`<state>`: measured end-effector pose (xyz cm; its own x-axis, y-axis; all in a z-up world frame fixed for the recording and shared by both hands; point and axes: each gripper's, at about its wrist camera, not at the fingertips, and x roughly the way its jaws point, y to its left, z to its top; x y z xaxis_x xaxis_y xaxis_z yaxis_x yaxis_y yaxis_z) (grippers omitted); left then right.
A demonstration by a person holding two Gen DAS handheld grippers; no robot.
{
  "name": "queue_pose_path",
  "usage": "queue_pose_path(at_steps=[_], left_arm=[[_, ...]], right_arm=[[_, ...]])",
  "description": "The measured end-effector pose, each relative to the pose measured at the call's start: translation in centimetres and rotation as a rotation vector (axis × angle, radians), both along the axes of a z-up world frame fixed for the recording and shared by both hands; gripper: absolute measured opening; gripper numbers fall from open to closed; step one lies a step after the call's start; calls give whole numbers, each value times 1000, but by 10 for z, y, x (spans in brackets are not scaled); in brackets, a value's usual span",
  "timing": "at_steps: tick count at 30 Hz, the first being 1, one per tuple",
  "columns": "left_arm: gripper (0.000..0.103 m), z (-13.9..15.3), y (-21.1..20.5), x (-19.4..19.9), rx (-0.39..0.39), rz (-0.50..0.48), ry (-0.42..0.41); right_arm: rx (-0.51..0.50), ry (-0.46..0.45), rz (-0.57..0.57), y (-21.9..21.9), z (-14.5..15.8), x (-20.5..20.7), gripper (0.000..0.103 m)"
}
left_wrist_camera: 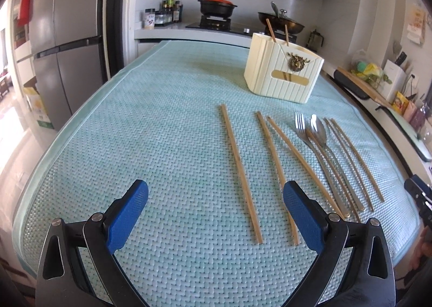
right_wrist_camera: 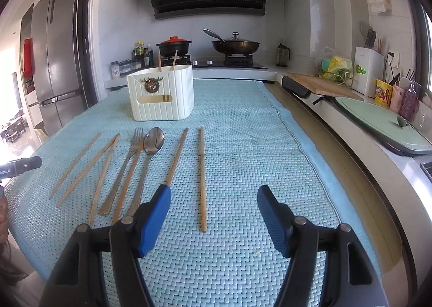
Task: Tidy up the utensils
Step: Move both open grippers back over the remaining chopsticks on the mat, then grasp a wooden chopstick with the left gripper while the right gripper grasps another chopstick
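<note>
Left gripper (left_wrist_camera: 216,193) jaws wide, empty | right gripper (right_wrist_camera: 214,196) jaws wide, empty | loose wooden chopsticks (right_wrist_camera: 202,177), steel fork (right_wrist_camera: 127,163), steel spoon (right_wrist_camera: 151,150) on teal woven worktop mat (right_wrist_camera: 243,144) | judged: pinch one chopstick mid-shaft, drop upright into cream ribbed holder (right_wrist_camera: 162,96)

Bare mat (right_wrist_camera: 243,144) lay open right of the loose chopsticks (right_wrist_camera: 201,172), room to pass. The white holder (right_wrist_camera: 162,96) stood behind the row, and a fork (right_wrist_camera: 127,163) and spoon (right_wrist_camera: 152,142) crowded the middle.
</note>
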<state>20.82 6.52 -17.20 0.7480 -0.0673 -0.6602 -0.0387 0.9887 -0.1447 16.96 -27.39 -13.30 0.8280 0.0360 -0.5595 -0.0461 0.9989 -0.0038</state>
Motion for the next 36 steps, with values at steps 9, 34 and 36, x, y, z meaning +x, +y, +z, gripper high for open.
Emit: queue_pose_path(at_steps=[9,34,36], left_arm=[[100,-2,-3,14,5,-9,30],[99,-29,-9,104,29,-6,222],[98,-31,-8,112,32,0,237]], right_arm=[[-3,44,14,-1,-3,16,68],[34,261,138,-2,-24,106,68],[27,281,151,0,-28,117,68]])
